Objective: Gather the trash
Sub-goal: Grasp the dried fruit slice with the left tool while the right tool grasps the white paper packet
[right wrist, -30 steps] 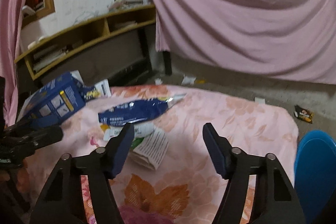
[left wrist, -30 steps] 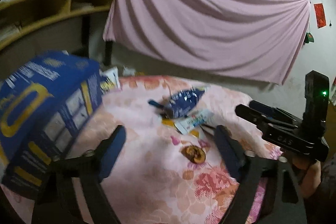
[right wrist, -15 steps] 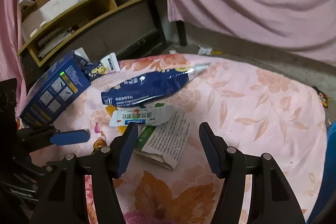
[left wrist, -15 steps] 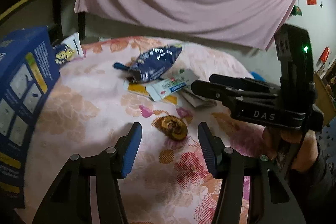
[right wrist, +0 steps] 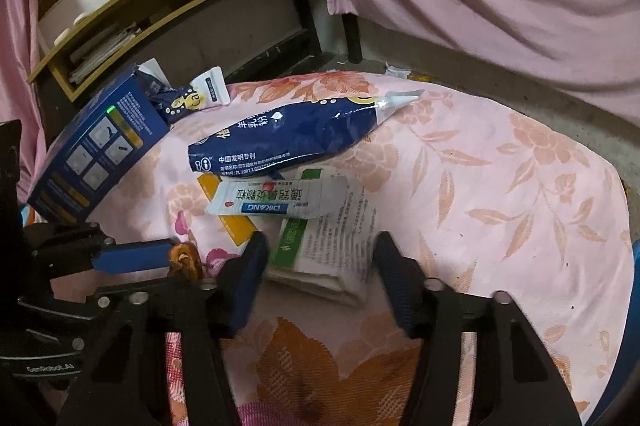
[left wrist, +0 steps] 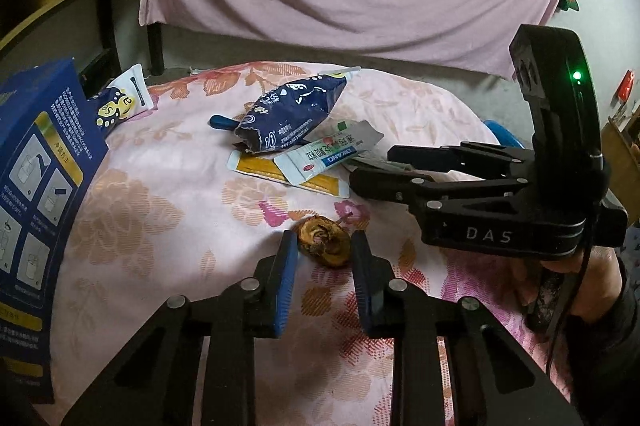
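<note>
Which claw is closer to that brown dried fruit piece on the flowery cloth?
Left. The left claw straddles the dried fruit piece, jaws just closing around it; the right claw sits beside it, over the folded leaflet.

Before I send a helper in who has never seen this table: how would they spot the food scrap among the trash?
On the flowered pink cloth, look nearer than the heap topped by the dark blue bag. Alone on a red flower lies a brown shrivelled fruit scrap, between the left tool's blue pads. It is the only round, unprinted thing there.
</note>
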`<state>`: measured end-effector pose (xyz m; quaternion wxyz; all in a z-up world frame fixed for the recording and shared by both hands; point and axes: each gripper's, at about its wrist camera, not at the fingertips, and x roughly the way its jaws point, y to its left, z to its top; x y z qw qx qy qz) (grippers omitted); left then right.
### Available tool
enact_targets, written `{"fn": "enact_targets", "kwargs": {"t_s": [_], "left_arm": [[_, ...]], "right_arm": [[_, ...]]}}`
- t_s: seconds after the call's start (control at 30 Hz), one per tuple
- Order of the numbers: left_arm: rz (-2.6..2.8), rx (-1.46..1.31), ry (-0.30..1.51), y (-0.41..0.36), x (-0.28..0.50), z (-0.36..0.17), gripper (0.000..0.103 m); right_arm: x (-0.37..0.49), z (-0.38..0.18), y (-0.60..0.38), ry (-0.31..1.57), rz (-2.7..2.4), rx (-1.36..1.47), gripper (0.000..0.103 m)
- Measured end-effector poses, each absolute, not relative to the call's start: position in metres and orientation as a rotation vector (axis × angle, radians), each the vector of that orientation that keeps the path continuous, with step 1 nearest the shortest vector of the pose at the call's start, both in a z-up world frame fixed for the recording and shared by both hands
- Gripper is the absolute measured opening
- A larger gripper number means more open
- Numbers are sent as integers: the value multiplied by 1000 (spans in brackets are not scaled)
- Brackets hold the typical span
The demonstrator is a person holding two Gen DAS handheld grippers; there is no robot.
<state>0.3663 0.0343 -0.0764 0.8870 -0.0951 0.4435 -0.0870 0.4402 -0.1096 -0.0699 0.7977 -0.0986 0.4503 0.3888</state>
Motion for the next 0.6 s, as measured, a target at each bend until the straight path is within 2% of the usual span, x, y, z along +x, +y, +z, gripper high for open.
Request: {"fn": "enact_targets", "kwargs": {"t_s": [0.47,0.6], "left_arm": [[-138,-207,864,36,356,-63,23],[-142,-205,852,29,353,-60,23]], "right_arm": [[432,-62,-142,947,814,-153,39],[424,-56,-158,927,805,-142,32]]}}
